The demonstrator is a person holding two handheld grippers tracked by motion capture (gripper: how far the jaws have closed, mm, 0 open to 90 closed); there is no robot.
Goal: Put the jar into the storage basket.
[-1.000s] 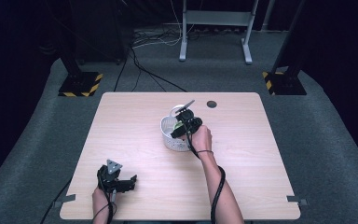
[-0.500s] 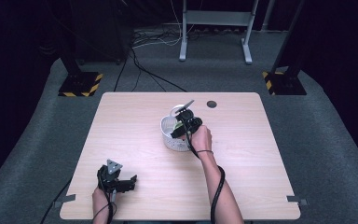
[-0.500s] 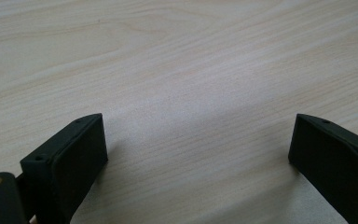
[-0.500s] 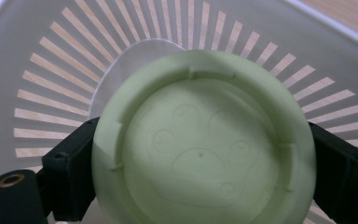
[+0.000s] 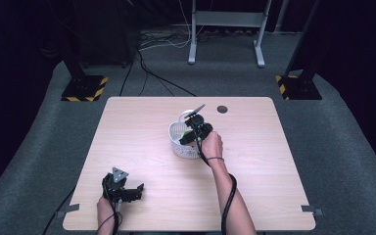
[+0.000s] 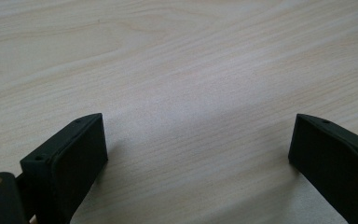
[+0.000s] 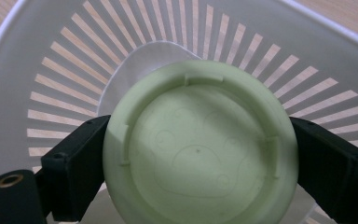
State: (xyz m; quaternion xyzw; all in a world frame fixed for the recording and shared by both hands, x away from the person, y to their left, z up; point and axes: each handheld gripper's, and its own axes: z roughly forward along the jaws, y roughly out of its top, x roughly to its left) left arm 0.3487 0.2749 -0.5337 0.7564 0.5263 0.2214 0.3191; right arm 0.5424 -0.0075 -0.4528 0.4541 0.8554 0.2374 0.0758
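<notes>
Now right gripper [image 7: 196, 154] clamps green lid [image 7: 198, 149]

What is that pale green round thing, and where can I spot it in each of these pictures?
High view: the green disc peeks out mid-table, under the right gripper, inside the white basket.
Right gripper view: the disc sits centre, clamped between both jaws.
Left gripper view: bare wooden table here, no disc.
Shared landmark: the slotted white basket.

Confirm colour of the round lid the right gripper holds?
Pale green lid, faint embossed circles; clearest in the right gripper view, inside the white slotted basket.
</notes>
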